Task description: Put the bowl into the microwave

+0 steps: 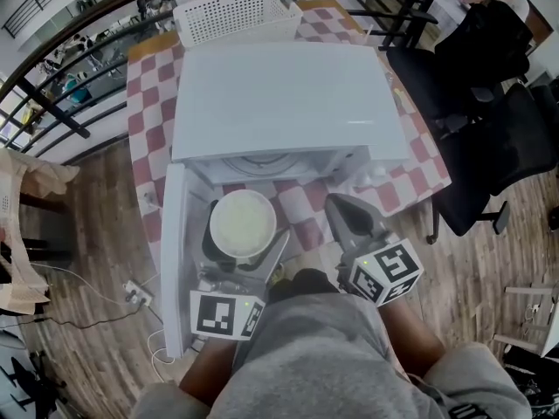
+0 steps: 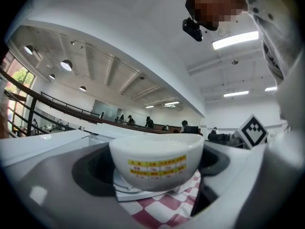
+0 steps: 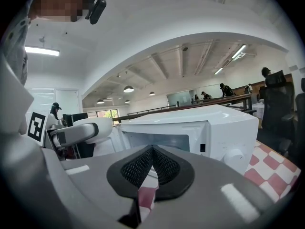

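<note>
While the door (image 1: 175, 260) of the microwave (image 1: 288, 103) stands swung out to the left, toward the person, the bowl (image 1: 243, 223) sits just beside its inner face, in front of the open cavity and outside it. The left gripper (image 1: 243, 244) has the white bowl between its two fingers, one pad against each side, and its own view shows the jaws clamped on the bowl's wall with a yellow label strip facing the camera. Below the bowl shows the checked cloth (image 2: 162, 209) that covers the table.

Behind the bowl the cavity mouth lies unblocked. On the left the door edge is close; on the right a strip of bare checked cloth separates the bowl from the right gripper (image 1: 335, 202). That gripper hovers near the microwave's front right corner, and in its own view the black ribbed pads (image 3: 164, 168) meet in a closed point with nothing between them. Past them, the cavity opening and the round dial (image 3: 234, 159) face it.

Farther back a white basket (image 1: 236, 11) stands behind the microwave, and black chairs (image 1: 489, 103) crowd the table's right edge.
</note>
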`<state>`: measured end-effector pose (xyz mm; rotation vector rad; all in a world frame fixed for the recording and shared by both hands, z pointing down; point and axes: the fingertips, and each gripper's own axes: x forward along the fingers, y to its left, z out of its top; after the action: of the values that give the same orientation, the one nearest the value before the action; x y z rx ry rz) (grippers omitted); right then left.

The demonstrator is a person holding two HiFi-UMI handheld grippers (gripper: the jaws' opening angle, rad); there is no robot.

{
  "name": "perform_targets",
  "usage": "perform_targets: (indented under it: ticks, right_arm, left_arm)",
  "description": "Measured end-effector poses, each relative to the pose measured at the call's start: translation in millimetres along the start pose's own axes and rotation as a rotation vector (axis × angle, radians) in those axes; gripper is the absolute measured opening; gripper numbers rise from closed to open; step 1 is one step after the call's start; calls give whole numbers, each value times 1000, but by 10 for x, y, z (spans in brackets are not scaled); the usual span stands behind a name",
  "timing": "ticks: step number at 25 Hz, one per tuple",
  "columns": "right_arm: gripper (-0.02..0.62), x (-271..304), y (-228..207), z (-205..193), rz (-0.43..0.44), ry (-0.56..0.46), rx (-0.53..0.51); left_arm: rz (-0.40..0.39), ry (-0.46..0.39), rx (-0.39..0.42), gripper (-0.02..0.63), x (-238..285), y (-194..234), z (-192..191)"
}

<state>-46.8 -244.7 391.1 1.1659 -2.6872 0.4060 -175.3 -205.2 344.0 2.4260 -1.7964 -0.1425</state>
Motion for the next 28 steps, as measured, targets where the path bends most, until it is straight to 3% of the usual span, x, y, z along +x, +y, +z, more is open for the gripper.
perform_targets:
  ticks: [11, 28]
  right_arm:
    - [-5, 36, -14, 79, -10, -14, -8]
    - [-5, 490, -154, -53, 64, 42, 9]
  left_arm:
    - [12, -3, 10, 502, 72, 72, -55]
    - [54, 129, 20, 502, 578, 320, -551]
